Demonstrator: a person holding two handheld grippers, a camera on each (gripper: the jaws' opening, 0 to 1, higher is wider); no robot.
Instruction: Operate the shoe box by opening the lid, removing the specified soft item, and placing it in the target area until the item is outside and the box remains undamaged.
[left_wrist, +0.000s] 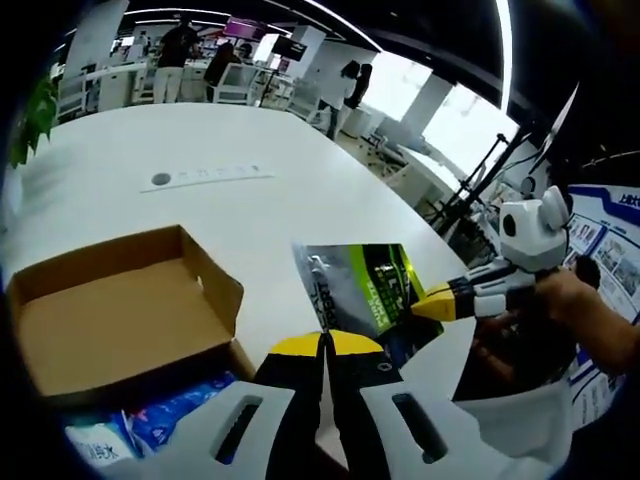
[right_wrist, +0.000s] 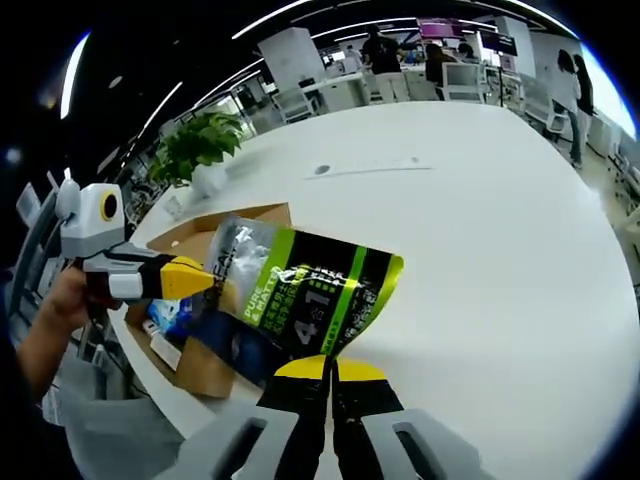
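Yellow-tipped jaws of the left gripper (left_wrist: 323, 345) are pressed together on the lower edge of the pouch (left_wrist: 365, 285), a green, black and silver soft pack. In the right gripper view, the right gripper (right_wrist: 326, 368) likewise pinches the pouch (right_wrist: 300, 295) at its bottom edge, jaws closed on the film. Both grippers hold the same pouch between them, lifted clear of the table (right_wrist: 480, 230).

Left gripper view: the right gripper (left_wrist: 440, 303) enters from the right, a hand (left_wrist: 560, 300) on its grip, its yellow tip touching the pouch's side. Right gripper view: the left gripper (right_wrist: 190, 277) enters from the left, its tip at the pouch's silver end.

Just beside the left jaws lies the box (left_wrist: 120, 310), a brown cardboard carton with its lid opened; the flap stands up along the far side. Blue and white packs (left_wrist: 150, 425) remain inside at the near edge. The pouch is outside the box, to its right in the left gripper view and partly over it in the right gripper view.

Farther off on the white table (left_wrist: 200, 150): 1 grey round insert (left_wrist: 161, 180) with a strip beside it. A potted plant (right_wrist: 200, 150) stands at the table's edge. Beyond, people (left_wrist: 175, 60) stand among desks.
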